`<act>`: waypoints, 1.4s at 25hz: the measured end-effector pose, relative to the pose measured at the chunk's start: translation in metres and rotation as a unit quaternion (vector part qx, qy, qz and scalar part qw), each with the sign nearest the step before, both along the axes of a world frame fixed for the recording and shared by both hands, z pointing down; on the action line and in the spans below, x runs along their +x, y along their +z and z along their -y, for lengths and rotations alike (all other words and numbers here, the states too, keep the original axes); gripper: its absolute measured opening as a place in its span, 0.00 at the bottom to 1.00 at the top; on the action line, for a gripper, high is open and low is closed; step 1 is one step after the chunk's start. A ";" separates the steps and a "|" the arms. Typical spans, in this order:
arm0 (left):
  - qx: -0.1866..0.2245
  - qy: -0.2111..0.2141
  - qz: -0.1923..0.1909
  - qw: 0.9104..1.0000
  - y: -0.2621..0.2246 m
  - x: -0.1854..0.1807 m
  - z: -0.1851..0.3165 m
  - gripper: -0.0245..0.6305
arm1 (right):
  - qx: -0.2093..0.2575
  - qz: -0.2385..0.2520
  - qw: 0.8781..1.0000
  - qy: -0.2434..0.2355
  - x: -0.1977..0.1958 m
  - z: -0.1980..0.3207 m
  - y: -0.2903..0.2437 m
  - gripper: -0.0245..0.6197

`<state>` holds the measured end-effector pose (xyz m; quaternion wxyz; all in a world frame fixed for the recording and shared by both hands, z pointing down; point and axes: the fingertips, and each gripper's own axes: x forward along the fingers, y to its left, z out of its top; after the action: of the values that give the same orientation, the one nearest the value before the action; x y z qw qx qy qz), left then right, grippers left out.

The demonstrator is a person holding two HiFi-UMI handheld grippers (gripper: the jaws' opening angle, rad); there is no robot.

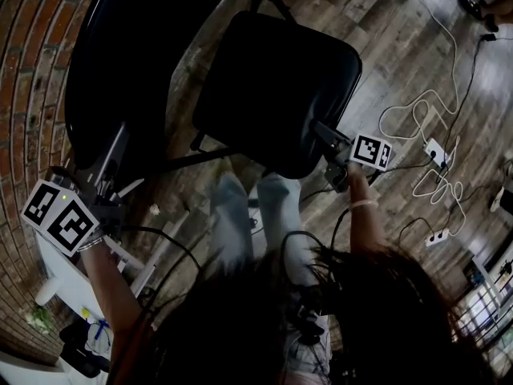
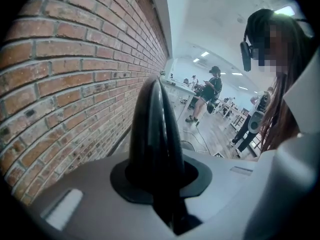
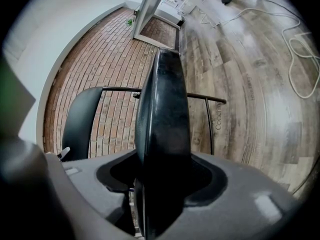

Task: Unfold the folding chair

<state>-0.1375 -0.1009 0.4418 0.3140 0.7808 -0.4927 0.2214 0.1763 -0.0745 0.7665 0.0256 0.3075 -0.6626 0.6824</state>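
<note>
- Right now the black padded folding chair [image 1: 272,87] lies directly ahead of both pairs of jaws. Its broad seat pad is beyond the right pair, and its curved black backrest [image 1: 112,70] is beyond the left pair.
- The right gripper [image 1: 329,139] has its jaws pressed together with nothing between them. In the head view their tips sit at the seat's near rim, but I cannot tell whether they actually touch it.
- In the right gripper view, the right gripper's closed jaws [image 3: 162,74] point past a thin dark metal frame tube [image 3: 200,98] that runs crosswise behind them. The backrest [image 3: 80,124] is off to their left, and the grey wooden plank floor [image 3: 260,84] is to their right.
- The left gripper [image 1: 100,187] is also closed and empty. In the left gripper view its jaws [image 2: 156,91] aim along the red brick wall [image 2: 75,84], and no part of the chair shows between them.
- The seat's long edge runs across the line of the right jaws, so the right gripper looks the nearer one to work the seat. The left gripper looks placed to steady the backrest side.
- The seat appears well apart from the backrest, so the chair seems largely opened. How fully it is opened is a judgement I cannot settle from this angle.
</note>
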 end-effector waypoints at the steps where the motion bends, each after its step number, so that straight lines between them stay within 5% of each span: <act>1: -0.001 0.001 -0.001 1.000 0.001 0.000 0.000 0.15 | -0.001 0.000 1.000 0.000 0.000 0.000 0.001 0.43; 35: -0.024 0.000 -0.025 0.999 0.021 -0.024 0.010 0.17 | -0.037 -0.036 0.999 0.013 0.005 -0.015 0.030 0.48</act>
<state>-0.1618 -0.1106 0.4628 0.3447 0.7783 -0.4792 0.2138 0.1816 -0.0593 0.7961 0.0517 0.3391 -0.6315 0.6953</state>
